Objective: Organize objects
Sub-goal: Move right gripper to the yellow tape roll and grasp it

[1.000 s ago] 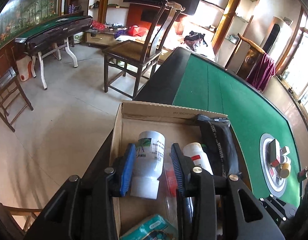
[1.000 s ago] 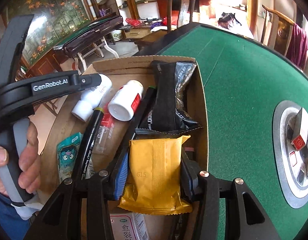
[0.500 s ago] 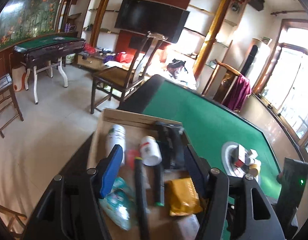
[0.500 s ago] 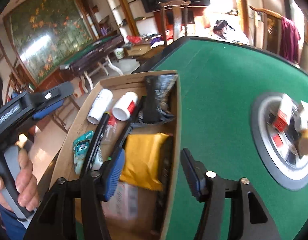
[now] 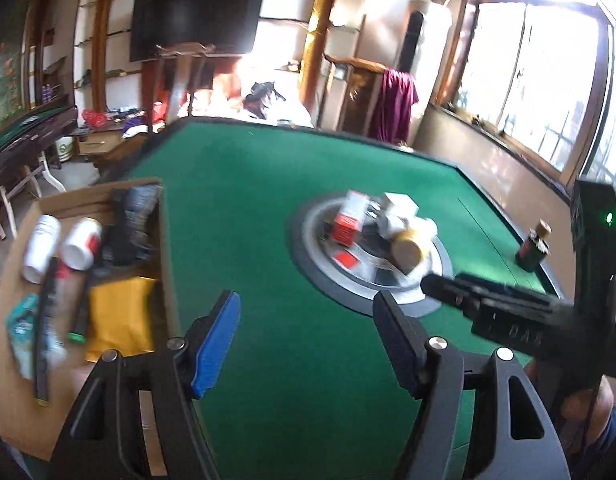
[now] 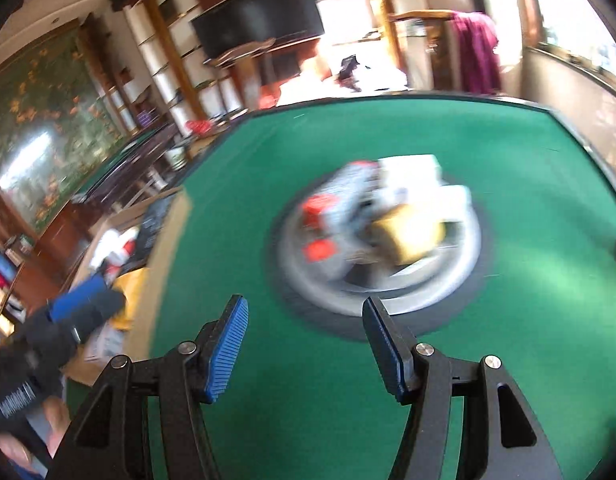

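A cardboard box [image 5: 160, 216] at the table's left edge holds two white bottles [image 5: 42, 246], a yellow packet [image 5: 122, 320], black pouches, pens and a teal packet. A round grey centre tray [image 5: 435, 280] on the green felt carries red-and-white boxes [image 5: 349, 220], a white box and a yellow-lidded jar [image 5: 407, 248]. My left gripper [image 5: 308, 336] is open and empty above the felt, right of the box. My right gripper [image 6: 306, 344] is open and empty, in front of the blurred tray [image 6: 459, 280]. The right gripper's body shows in the left wrist view [image 5: 507, 312].
A small dark bottle [image 5: 533, 250] stands near the table's right edge. The green table [image 5: 248, 200] has a dark raised rim. A wooden chair, a second green table and shelves with a television stand beyond. The box shows at left in the right wrist view [image 6: 168, 232].
The left gripper let go of the white bottle and the right let go of the yellow packet, both in the box. Both opened, lifted and swung right toward the centre tray.
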{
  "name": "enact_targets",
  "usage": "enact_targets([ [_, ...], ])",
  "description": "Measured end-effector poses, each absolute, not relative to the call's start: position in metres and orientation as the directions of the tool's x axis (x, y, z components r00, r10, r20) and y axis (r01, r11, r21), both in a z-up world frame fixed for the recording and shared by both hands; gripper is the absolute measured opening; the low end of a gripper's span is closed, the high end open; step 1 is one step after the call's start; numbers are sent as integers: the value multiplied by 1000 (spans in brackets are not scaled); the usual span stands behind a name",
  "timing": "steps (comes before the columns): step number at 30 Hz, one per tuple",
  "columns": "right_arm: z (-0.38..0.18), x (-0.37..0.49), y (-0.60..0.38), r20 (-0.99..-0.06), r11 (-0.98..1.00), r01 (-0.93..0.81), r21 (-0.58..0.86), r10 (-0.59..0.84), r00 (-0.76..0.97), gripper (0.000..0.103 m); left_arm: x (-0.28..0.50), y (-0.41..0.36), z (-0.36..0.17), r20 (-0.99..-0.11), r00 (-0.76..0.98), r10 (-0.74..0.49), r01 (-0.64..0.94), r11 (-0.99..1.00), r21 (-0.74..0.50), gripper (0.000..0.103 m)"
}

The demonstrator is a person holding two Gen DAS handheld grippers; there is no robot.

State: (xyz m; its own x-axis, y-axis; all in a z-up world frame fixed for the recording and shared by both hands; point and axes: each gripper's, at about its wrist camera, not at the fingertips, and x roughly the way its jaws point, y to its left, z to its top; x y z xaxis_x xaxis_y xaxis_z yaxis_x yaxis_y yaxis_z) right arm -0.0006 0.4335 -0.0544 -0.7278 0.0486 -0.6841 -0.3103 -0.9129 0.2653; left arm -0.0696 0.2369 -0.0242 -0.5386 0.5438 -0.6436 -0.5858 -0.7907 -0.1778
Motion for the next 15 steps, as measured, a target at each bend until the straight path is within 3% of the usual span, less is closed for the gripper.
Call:
enact_targets([
  [6, -55, 1, 459, -679, -930, -362, 71, 220, -700, 64, -68, 286, -59, -678, -545, 493, -542, -824, -164, 68],
  [15, -75, -13, 479, -700, -952, -298, 65, 170, -694, 64, -81, 269, -73, -711, -517, 477, -519, -835, -182, 68],
])
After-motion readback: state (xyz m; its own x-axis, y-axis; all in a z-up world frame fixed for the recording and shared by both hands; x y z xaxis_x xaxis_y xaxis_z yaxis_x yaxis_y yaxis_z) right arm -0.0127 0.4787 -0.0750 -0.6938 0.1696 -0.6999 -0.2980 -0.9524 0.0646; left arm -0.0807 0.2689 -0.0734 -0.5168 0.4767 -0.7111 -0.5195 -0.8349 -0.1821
